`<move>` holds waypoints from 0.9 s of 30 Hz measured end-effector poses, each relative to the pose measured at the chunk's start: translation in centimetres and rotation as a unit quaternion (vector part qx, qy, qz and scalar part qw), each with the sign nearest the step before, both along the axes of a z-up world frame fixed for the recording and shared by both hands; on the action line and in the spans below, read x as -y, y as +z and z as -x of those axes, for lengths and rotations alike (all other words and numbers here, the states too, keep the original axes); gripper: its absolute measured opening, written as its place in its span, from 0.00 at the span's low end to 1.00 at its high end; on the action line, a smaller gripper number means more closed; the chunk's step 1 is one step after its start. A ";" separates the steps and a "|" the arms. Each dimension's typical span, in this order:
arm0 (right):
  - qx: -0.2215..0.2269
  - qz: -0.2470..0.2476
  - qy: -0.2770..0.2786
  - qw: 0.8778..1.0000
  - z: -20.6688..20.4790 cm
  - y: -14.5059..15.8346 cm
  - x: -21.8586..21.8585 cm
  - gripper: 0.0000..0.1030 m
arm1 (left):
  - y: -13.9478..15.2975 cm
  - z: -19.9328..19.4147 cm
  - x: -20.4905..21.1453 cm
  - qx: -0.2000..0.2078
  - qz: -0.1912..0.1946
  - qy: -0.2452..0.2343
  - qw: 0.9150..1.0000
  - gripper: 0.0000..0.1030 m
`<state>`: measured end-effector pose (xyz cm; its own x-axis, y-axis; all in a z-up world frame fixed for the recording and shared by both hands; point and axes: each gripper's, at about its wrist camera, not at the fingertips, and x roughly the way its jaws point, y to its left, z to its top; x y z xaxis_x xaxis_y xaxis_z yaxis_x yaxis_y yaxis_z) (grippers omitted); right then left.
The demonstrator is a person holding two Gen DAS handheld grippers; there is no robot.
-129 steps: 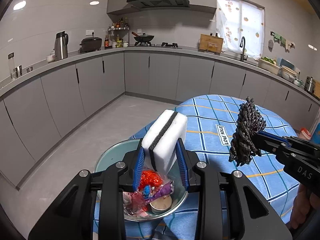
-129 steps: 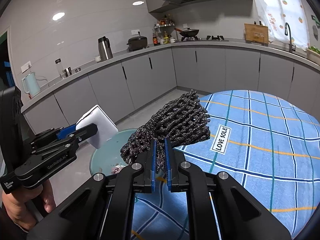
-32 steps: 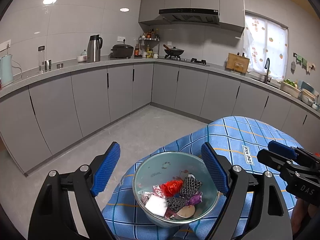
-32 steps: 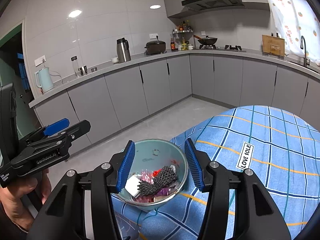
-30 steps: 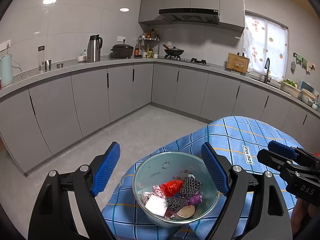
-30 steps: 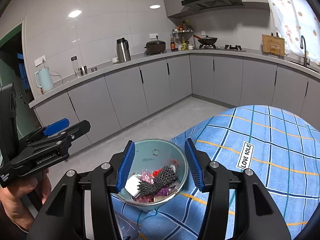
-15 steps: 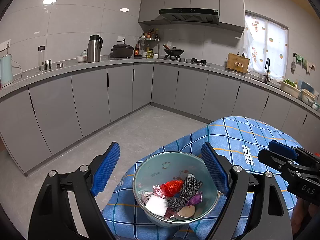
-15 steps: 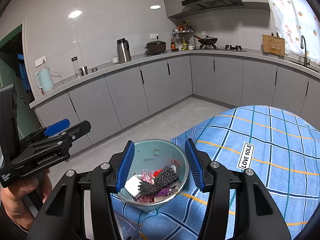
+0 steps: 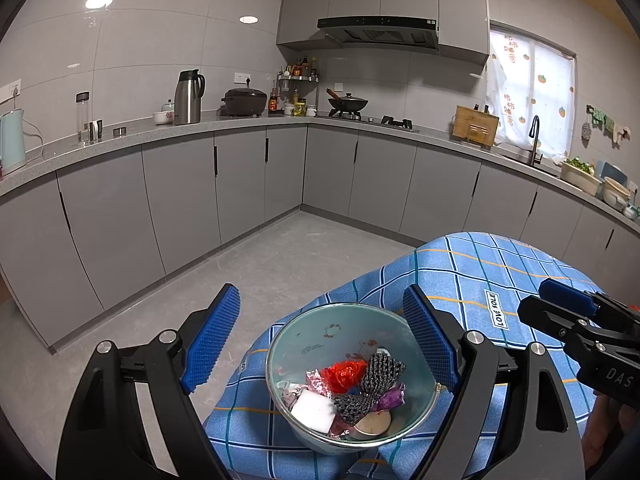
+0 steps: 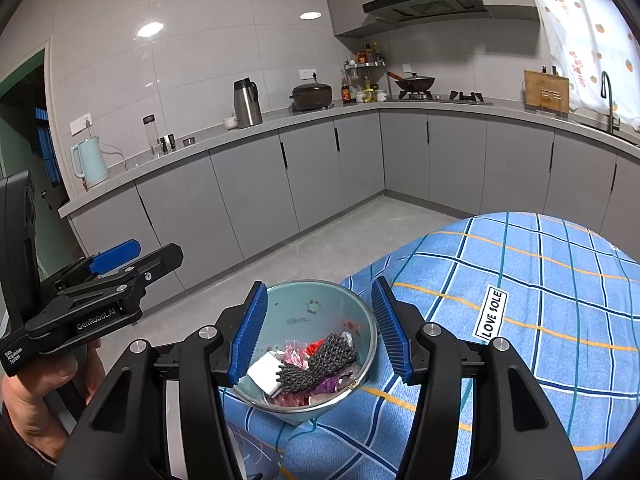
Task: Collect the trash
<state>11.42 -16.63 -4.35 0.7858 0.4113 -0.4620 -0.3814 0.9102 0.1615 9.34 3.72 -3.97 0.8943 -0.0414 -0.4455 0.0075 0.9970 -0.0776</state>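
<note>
I find my left gripper (image 9: 320, 344) and right gripper (image 10: 318, 330) both spread wide, empty. The glass bowl (image 9: 320, 326) on the near tablecloth (image 9: 480, 272) edge holds sponge (image 9: 314, 410), scrubber (image 9: 370, 386), wrappers (image 9: 342, 374).

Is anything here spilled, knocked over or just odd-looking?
Nothing looks spilled. The bowl stands upright, though close to the table's edge, with the white sponge, dark mesh scrubber and crumpled wrappers inside it. The blue checked tablecloth shows no litter.

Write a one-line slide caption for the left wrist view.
Open left tool hovers above a bowl filled with a sponge, scrubber and wrappers on the checked tablecloth.
</note>
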 end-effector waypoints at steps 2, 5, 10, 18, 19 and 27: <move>0.000 0.000 0.000 1.000 0.0 0.0 0.0 0.53 | 0.0 0.0 0.0 0.001 0.000 0.000 1.000 0.80; 0.001 -0.001 -0.001 1.000 0.0 0.1 0.0 0.53 | 0.0 0.0 0.0 0.000 -0.001 0.000 1.000 0.80; 0.005 -0.001 -0.002 1.000 0.2 0.5 0.0 0.53 | 0.2 0.2 0.0 0.008 -0.005 0.005 1.000 0.91; 0.007 0.000 -0.002 1.000 0.3 0.5 -0.1 0.53 | 0.6 0.2 -0.3 0.014 -0.008 0.011 1.000 0.95; 0.007 0.000 -0.002 1.000 0.3 0.5 -0.1 0.53 | 0.6 0.2 -0.3 0.013 -0.010 0.012 1.000 0.95; 0.009 0.001 -0.004 1.000 0.3 0.6 -0.1 0.53 | 0.3 0.1 0.2 0.014 -0.037 0.033 0.999 0.95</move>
